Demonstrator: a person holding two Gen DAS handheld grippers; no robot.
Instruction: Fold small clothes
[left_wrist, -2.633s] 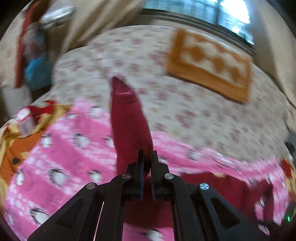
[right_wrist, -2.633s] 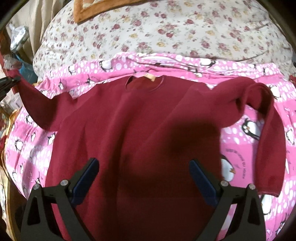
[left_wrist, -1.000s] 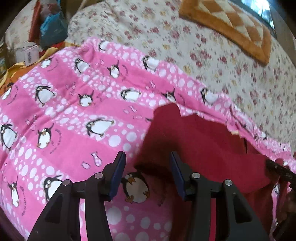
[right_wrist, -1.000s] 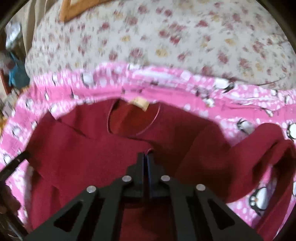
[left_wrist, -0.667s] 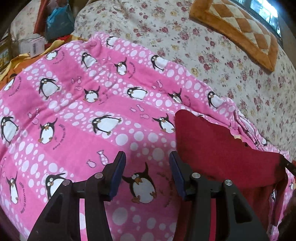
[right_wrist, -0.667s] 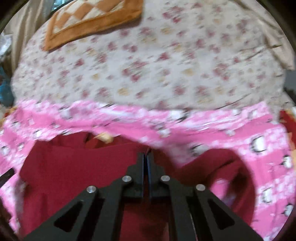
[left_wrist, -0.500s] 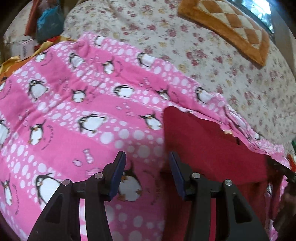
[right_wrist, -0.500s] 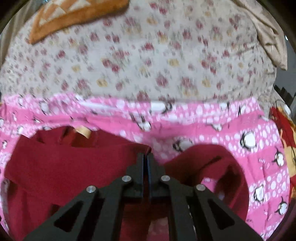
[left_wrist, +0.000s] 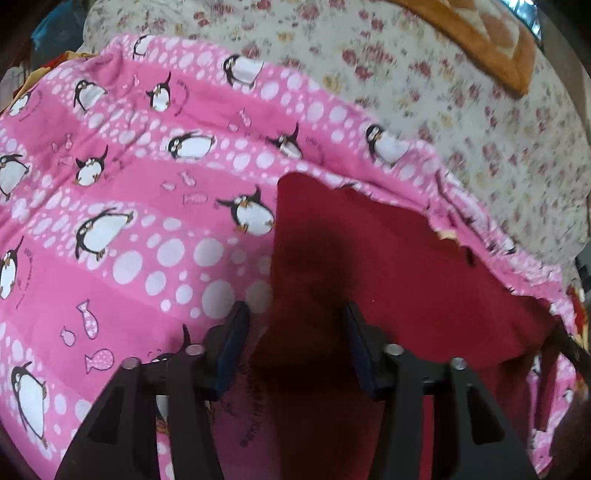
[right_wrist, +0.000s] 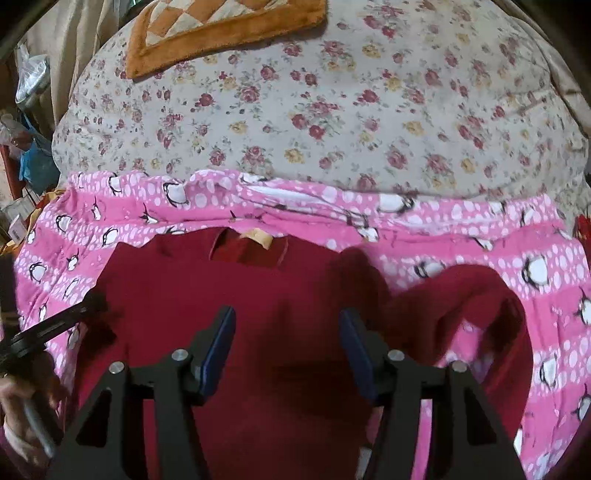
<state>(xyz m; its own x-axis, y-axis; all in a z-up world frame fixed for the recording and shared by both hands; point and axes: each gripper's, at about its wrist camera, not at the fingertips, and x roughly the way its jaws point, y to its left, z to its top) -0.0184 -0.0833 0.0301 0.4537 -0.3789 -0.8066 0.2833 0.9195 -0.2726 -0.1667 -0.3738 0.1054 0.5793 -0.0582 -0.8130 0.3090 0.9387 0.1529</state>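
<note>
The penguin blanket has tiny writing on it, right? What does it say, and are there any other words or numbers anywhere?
Penguin blanket: small curved print beside the penguins and near the left gripper, too blurred to read.
Tan neck tag on the red sweater: no writing can be made out.
Box at the left edge: too small to read.
Nothing else shows words or numbers.

The red sweater is soft matt cloth, and the pink penguin blanket under it looks like fleecy printed fabric. The left gripper and right gripper are matt black plastic with shiny metal screws.
</note>
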